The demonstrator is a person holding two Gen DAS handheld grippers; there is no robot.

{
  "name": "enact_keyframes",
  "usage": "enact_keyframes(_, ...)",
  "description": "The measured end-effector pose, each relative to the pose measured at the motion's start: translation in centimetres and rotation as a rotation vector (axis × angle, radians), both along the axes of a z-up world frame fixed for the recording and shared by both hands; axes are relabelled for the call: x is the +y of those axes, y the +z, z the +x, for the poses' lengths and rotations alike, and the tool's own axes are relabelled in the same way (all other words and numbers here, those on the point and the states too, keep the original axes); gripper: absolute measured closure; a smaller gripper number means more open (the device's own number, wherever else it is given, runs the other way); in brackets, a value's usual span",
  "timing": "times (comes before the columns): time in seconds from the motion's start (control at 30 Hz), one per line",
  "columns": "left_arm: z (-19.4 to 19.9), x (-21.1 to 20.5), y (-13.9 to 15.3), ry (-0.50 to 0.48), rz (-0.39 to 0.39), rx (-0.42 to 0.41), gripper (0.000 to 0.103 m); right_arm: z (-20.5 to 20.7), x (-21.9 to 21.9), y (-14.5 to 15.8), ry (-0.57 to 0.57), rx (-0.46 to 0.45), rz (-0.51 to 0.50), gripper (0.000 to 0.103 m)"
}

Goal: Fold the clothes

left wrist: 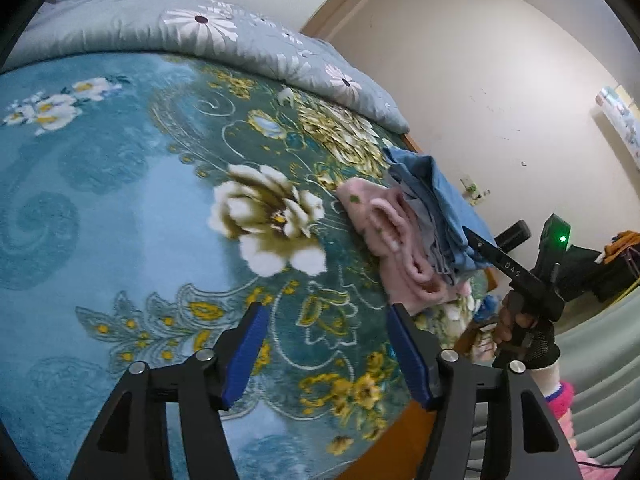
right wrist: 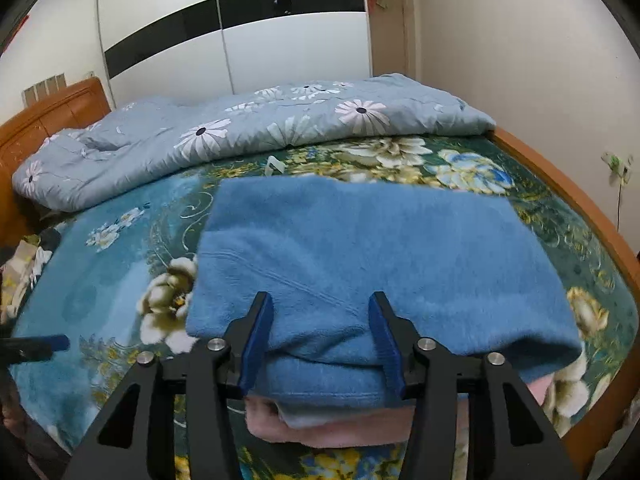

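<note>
While we hold our right gripper (right wrist: 322, 336) low over the pile of folded clothes, its two blue fingers (right wrist: 256, 344) stand wide apart and grip nothing. The blue fleece garment (right wrist: 380, 248) lies on top of the pile, folded flat, and its near edge sits between our fingers. Under it we see a thin grey layer (right wrist: 304, 418), maybe another folded piece, but it is too hidden for us to tell. At the bottom lies a pink garment (right wrist: 320, 434), also folded.

Our left gripper (left wrist: 324, 350) hangs over the bare part of the floral blanket (left wrist: 120, 220), with its blue pads (left wrist: 248, 356) spread open and nothing between them. From this side the pile shows as a stack near the right edge of the bed: the pink garment (left wrist: 380, 232) lies on the blanket and the blue fleece garment (left wrist: 440, 196) lies on top. The right gripper (left wrist: 472, 240) reaches in from the right and its tip is at the near end of the pile. A gloved hand (left wrist: 524, 332) holds its handle, and a small green light (left wrist: 563, 239) glows on it.

Far across the bed lies a grey quilt with daisies (right wrist: 256, 132), bunched up along the far side. A wooden bed frame (right wrist: 580, 208) runs along the right side, and a white wardrobe with a black stripe (right wrist: 240, 32) stands behind.
</note>
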State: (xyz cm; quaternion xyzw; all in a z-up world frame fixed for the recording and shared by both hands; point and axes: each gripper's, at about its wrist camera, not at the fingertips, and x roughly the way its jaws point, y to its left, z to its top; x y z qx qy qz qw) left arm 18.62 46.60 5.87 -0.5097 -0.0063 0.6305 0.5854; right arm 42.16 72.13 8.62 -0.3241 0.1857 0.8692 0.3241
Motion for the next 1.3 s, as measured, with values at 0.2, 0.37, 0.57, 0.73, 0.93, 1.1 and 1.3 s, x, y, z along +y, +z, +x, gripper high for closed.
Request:
enact_keyframes(0.2, 1.6, 0.4, 0.3, -0.065, -0.002, 0.062, 0.035, 1.3, -2.0, 1.7, -0.098, 0.052, 0.021, 0.049)
enact_keyframes(0.37, 3.4, 1.2, 0.3, -0.120, -0.037, 0.147, 0.022, 3.2, -4.7, 0.4, -0.182, 0.117, -0.026, 0.039)
enact_keyframes(0.57, 5.7, 1.9, 0.8, -0.154, 0.001, 0.214, 0.002, 4.3, -6.8, -1.7, -0.229, 0.153, -0.052, 0.011)
enact_keyframes(0.73, 7.7, 2.4, 0.9, -0.199, 0.017, 0.256, 0.000, 5.2, -8.6, -2.8, -0.307, 0.130, -0.008, 0.000)
enact_keyframes(0.93, 9.1, 2.7, 1.8, -0.173, 0.064, 0.260, 0.000, 6.9, -10.6, -2.6, -0.408, 0.135, 0.114, 0.000)
enact_keyframes(1.1, 10.0, 2.6, 2.3, -0.146, 0.082, 0.307, 0.000, 7.3, -11.4, -2.6, -0.413, 0.130, 0.183, 0.000)
enact_keyframes(1.3, 10.5, 2.5, 2.1, -0.094, 0.068, 0.346, 0.000, 7.1, -11.9, -3.4, -0.400, 0.112, 0.175, 0.000)
